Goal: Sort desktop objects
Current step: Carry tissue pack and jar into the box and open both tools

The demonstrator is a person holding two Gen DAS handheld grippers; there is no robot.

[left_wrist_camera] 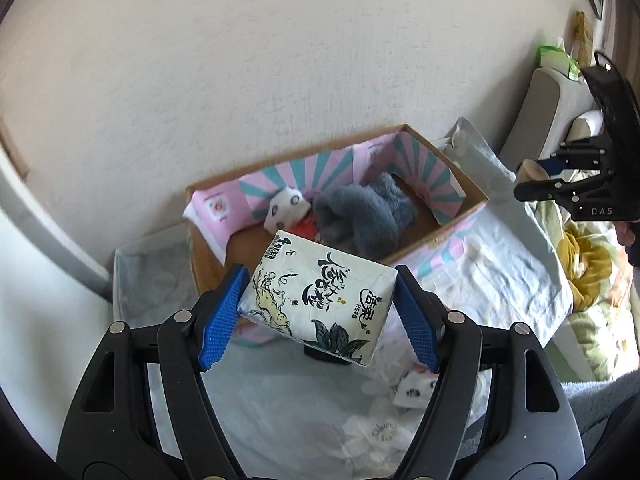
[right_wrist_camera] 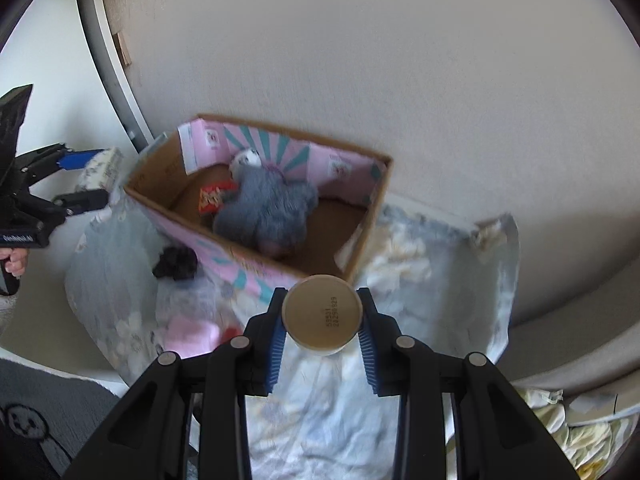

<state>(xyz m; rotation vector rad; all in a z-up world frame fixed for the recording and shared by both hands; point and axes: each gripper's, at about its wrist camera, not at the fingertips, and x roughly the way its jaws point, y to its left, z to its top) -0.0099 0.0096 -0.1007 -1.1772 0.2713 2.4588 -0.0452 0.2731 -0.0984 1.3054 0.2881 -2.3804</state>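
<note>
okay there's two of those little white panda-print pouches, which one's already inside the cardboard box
The panda pouch lying beside the grey plush inside the box; the other lies outside on the cloth.

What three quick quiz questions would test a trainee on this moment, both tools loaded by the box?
1. True or false: the left tool grips a tissue pack.
2. What does the right tool hold? A) a round tan container B) a black cloth C) a red snack packet
3. Fill in: the grey plush toy lies inside the cardboard ____.

Key: 1 true; 2 A; 3 box. The black cloth lies on the sheet outside the box, and the red snack packet is already inside it.
</note>
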